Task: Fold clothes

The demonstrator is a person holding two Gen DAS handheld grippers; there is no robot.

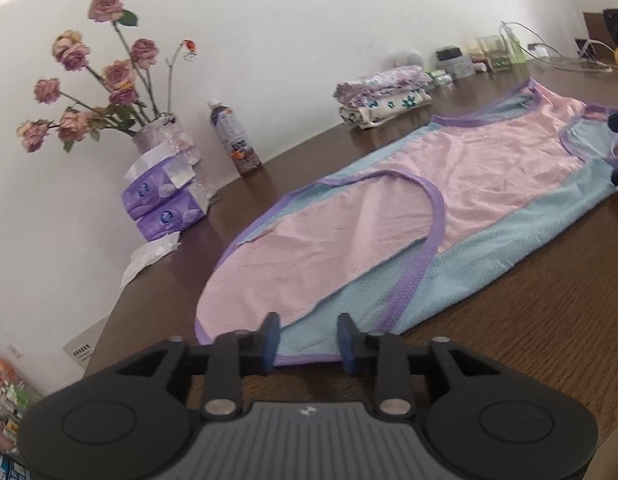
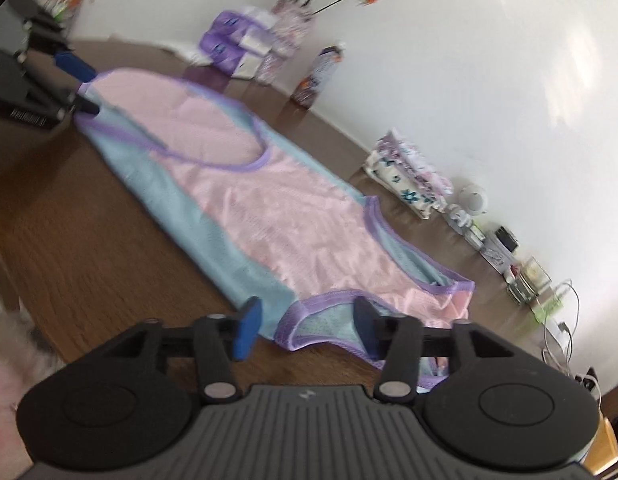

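I see the pink and light-blue mesh garment with purple trim (image 1: 449,184) spread flat along the dark brown wooden table (image 1: 549,320), stretching ahead of both sets of fingers. My left gripper (image 1: 309,342) has its fingers parted wide, one on each side of the garment's near purple-edged hem, holding nothing. My right gripper (image 2: 307,330) sits at the opposite end, its fingers spread wide either side of a purple-trimmed opening, also empty. Beyond the left fingers, against the white wall, stand a vase of faded pink roses (image 1: 109,92), purple tissue packs (image 1: 165,208) and a plastic drink bottle (image 1: 233,136). A folded stack of floral cloths (image 1: 383,98) lies farther along.
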